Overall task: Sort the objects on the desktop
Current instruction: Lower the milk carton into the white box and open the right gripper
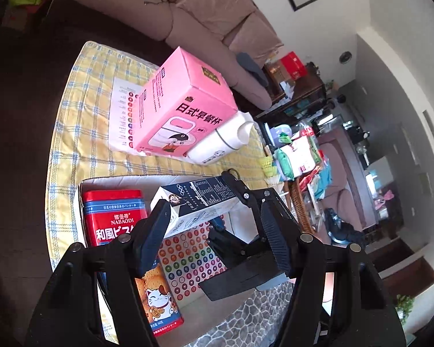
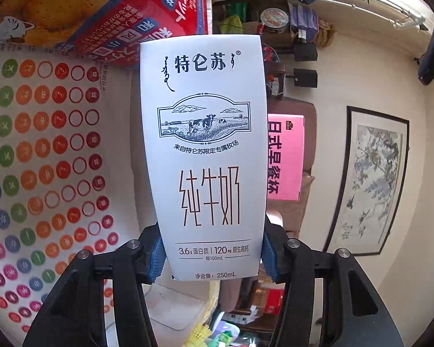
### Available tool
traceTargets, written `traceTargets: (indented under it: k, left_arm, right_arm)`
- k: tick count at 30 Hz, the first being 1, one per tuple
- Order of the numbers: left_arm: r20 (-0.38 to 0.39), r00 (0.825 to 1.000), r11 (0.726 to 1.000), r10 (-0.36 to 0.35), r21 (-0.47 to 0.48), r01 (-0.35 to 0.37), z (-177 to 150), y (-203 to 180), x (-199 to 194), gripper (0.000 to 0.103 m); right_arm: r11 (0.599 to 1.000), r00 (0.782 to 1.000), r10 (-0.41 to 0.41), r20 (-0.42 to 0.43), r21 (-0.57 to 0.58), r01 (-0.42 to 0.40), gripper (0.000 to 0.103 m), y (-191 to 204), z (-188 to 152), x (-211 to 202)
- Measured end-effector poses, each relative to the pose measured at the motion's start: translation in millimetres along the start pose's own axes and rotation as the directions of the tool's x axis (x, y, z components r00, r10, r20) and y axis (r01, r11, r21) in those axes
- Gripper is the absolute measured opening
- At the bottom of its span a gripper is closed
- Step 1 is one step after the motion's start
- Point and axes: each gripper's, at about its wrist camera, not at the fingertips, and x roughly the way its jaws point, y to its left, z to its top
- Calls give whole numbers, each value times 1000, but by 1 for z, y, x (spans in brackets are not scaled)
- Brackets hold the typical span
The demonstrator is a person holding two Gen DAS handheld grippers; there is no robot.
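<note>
Right claw (image 2: 211,256) pinching milk carton (image 2: 205,144) | left claw (image 1: 217,228) spread, empty | carton above sticker sheet (image 1: 188,257), beside red biscuit tin (image 1: 112,217)

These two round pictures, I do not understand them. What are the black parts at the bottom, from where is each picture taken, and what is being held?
No robot here: a person holds one two-finger gripper in each hand, each with a fisheye camera looking along its fingers. The left camera shows the open left gripper and, beyond it, the right gripper carrying a milk carton above a white box that holds a red biscuit tin and a sheet of coloured dots. On the yellow checked cloth lie a pink box and a white bottle. The right camera shows that same carton up close, clamped between blue pads.
</note>
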Motion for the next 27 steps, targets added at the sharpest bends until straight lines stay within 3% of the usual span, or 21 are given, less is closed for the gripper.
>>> traceTargets:
  k: [5, 7, 11, 16, 18, 19, 20, 22, 24, 25, 26, 27]
  left_arm:
    - [-26, 1000, 1000, 4, -2, -4, -7, 0, 5, 61]
    - [-35, 999, 1000, 0, 6, 0, -10, -5, 5, 61]
    - [-51, 999, 1000, 10, 4, -10, -13, -13, 8, 61]
    - [-67, 998, 1000, 14, -8, -15, -19, -16, 14, 61]
    - [-80, 996, 1000, 23, -19, -25, -22, -15, 18, 61]
    - [-84, 996, 999, 25, -20, -27, -23, -14, 19, 61]
    - [-85, 996, 999, 29, -24, -31, -25, -13, 20, 61]
    - [-87, 996, 999, 14, -41, -18, -27, -12, 20, 61]
    - [-82, 997, 999, 5, -43, -9, -30, -13, 20, 61]
    - [-81, 997, 999, 3, -44, -7, -32, -15, 20, 61]
    - [-82, 997, 999, 3, -47, -7, -33, -15, 21, 61]
    - [-83, 997, 999, 6, -46, -10, -35, -16, 21, 61]
  right_arm:
    - [998, 996, 58, -70, -26, -60, 55, 23, 1, 13]
    - [997, 993, 80, -91, 28, -78, 57, 17, -3, 16]
    - [980, 980, 174, -100, 111, -163, 71, 4, -8, 9]
    - [896, 937, 340, -79, 330, -297, 79, -35, -28, -13]
    - [828, 893, 446, -66, 410, -383, 79, -53, -34, -16]
    - [771, 864, 503, -29, 467, -433, 79, -66, -41, -17]
    - [697, 834, 551, 32, 531, -481, 79, -79, -49, -19]
    - [494, 746, 643, 175, 650, -578, 79, -107, -67, -15]
    - [327, 676, 693, 249, 727, -604, 75, -122, -82, -2]
    - [284, 647, 718, 257, 741, -609, 60, -123, -84, 4]
    - [265, 624, 740, 249, 745, -612, 49, -121, -83, 8]
    - [263, 611, 755, 236, 745, -613, 46, -118, -82, 10]
